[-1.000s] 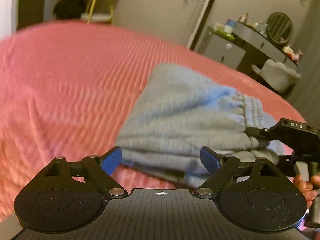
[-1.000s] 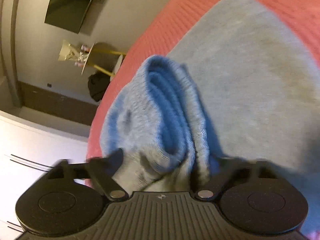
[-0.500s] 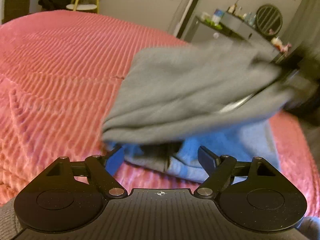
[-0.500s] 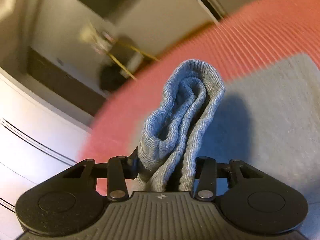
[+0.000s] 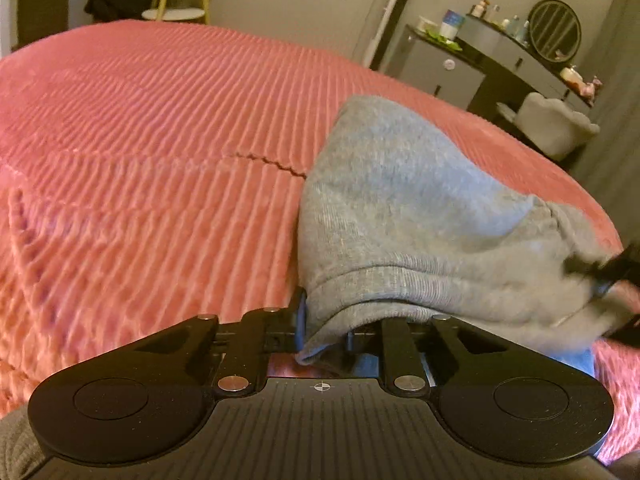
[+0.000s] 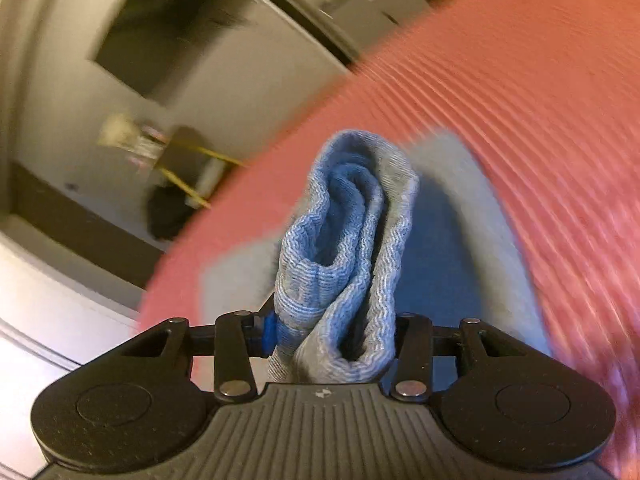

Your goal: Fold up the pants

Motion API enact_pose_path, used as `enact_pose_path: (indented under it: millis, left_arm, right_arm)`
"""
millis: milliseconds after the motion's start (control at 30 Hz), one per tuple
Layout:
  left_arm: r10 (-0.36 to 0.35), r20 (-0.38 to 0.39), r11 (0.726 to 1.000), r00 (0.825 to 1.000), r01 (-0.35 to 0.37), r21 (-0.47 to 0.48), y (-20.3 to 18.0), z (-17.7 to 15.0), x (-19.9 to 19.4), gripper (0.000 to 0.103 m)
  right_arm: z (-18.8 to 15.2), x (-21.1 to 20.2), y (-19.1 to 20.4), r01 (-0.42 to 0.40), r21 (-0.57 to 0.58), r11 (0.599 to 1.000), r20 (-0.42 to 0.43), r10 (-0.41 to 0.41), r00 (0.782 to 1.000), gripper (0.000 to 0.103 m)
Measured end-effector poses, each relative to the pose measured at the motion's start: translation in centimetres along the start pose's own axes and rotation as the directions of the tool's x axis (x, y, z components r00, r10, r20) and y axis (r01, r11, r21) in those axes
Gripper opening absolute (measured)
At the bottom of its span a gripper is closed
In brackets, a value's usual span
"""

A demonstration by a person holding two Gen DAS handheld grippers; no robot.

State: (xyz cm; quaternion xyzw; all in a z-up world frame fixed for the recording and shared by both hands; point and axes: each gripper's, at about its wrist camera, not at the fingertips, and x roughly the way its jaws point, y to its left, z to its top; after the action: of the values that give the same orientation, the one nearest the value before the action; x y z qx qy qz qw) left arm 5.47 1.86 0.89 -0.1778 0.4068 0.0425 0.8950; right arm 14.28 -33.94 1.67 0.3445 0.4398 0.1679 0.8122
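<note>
I am in a home bedroom; a bed [image 5: 160,128] spread with a ribbed coral-pink cover fills most of my view; beyond it a dark vanity dresser [image 5: 476,60] carries bottles and jars, with a round mirror [image 5: 555,29] at its far end; a pale upholstered chair [image 5: 554,128] sits by it; a small round side table [image 5: 174,14] on gold legs stands against the plain wall.

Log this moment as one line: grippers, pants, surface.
left gripper: jaws just closed, shut on pants hem | right gripper: shut on bunched ribbed cuff | pants partly lifted off pink bedspread
</note>
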Motion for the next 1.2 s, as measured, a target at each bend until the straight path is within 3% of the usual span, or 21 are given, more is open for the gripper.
enact_pose_path:
  millis: [67, 100, 133, 200, 267, 333, 367, 467, 567, 600, 633, 733, 800, 900, 1000, 1067, 1100, 1167, 1200]
  left_arm:
    - [-0.025, -0.001, 1.000, 1.000, 0.025, -0.018, 0.2, 0.0, -0.2, 0.038]
    - [-0.032, -0.008, 0.999, 0.999, 0.031, -0.032, 0.3, 0.1, -0.1, 0.055]
    - [-0.032, -0.018, 0.998, 0.999, 0.031, -0.049, 0.5, 0.0, 0.1, 0.061]
    - [-0.029, -0.045, 0.997, 0.999, 0.026, -0.068, 0.5, -0.1, 0.5, 0.061]
    - [-0.025, -0.079, 0.998, 0.997, 0.019, -0.067, 0.4, -0.1, 1.3, 0.061]
    - [-0.009, -0.087, 0.999, 0.996, 0.005, -0.041, -0.2, -0.2, 1.3, 0.057]
    - [0.002, -0.079, 1.000, 0.997, -0.003, -0.022, -0.5, -0.3, 1.3, 0.057]
    - [0.021, -0.059, 1.000, 0.998, -0.020, 0.016, -1.0, -0.5, 0.9, 0.050]
    - [0.028, -0.032, 1.000, 0.999, -0.027, 0.014, -1.0, -0.6, 0.5, 0.035]
    - [0.037, -0.013, 0.999, 0.999, -0.037, 0.012, -0.9, -0.6, 0.3, 0.022]
    - [0.050, -0.001, 0.999, 0.999, -0.050, 0.009, -1.0, -0.5, 0.1, 0.018]
    - [0.024, 0.040, 0.999, 0.999, -0.025, 0.020, -1.0, -0.7, -0.7, 0.018]
    - [0.024, 0.068, 0.998, 0.997, -0.027, 0.050, -1.4, -0.9, -1.3, 0.018]
    - [0.022, 0.064, 0.997, 0.998, -0.027, 0.077, -1.7, -1.1, -1.9, 0.020]
    - [0.017, 0.025, 0.995, 1.000, -0.019, 0.096, -1.8, -1.1, -2.3, 0.030]
    - [-0.008, -0.027, 0.995, 1.000, 0.010, 0.098, -1.4, -0.9, -2.9, 0.034]
    - [-0.028, -0.039, 0.994, 0.999, 0.032, 0.102, -1.1, -1.0, -3.6, 0.034]
    - [-0.040, -0.021, 0.990, 0.999, 0.043, 0.135, -0.6, -1.2, -5.4, 0.034]
    - [-0.036, 0.009, 0.988, 0.999, 0.034, 0.152, -0.4, -1.2, -6.4, 0.035]
  right_arm:
    - [-0.7, 1.2, -2.1, 0.049, 0.075, 0.996, -0.038, -0.047, 0.998, 0.057]
    - [-0.9, 1.6, -2.9, 0.040, 0.108, 0.993, -0.041, -0.036, 0.999, 0.062]
    - [-1.0, 1.6, -3.5, 0.006, 0.138, 0.990, -0.030, -0.002, 1.000, 0.066]
    - [-1.0, 1.1, -4.6, -0.056, 0.192, 0.980, -0.017, 0.060, 0.998, 0.081]
    - [-0.4, 1.4, -4.7, -0.063, 0.194, 0.979, -0.035, 0.071, 0.997, 0.083]
    - [0.1, 2.1, -3.7, -0.037, 0.143, 0.989, -0.052, 0.045, 0.998, 0.065]
    - [0.1, 2.5, -2.8, 0.009, 0.098, 0.995, -0.054, -0.003, 0.999, 0.043]
    - [0.4, 2.5, 0.5, 0.069, -0.040, 0.997, -0.035, -0.071, 0.997, 0.042]
    - [0.1, -0.6, 3.3, 0.001, -0.103, 0.995, 0.052, 0.005, 0.999, 0.041]
    - [0.5, -1.6, 4.2, -0.038, -0.111, 0.993, 0.082, 0.047, 0.996, 0.041]
    - [0.8, -2.3, 4.9, -0.069, -0.119, 0.991, 0.106, 0.082, 0.991, 0.041]
    - [1.6, -5.0, 5.8, -0.134, -0.148, 0.980, 0.180, 0.160, 0.970, 0.041]
    - [1.7, -5.8, 5.6, -0.132, -0.172, 0.976, 0.190, 0.164, 0.968, 0.041]
    - [0.6, -6.1, 4.5, -0.075, -0.197, 0.978, 0.200, 0.115, 0.973, 0.041]
    - [0.1, -5.5, 1.9, -0.012, -0.178, 0.984, 0.187, 0.045, 0.981, 0.042]
    - [-0.5, -4.9, 0.8, 0.065, -0.203, 0.977, 0.176, -0.029, 0.984, 0.051]
    - [-0.7, -5.3, 0.0, 0.146, -0.203, 0.968, 0.181, -0.110, 0.977, 0.063]
    - [-1.4, -6.2, -1.4, 0.303, -0.162, 0.939, 0.244, -0.259, 0.934, 0.064]
    - [-1.6, -7.1, -2.1, 0.314, -0.122, 0.941, 0.271, -0.273, 0.923, 0.064]
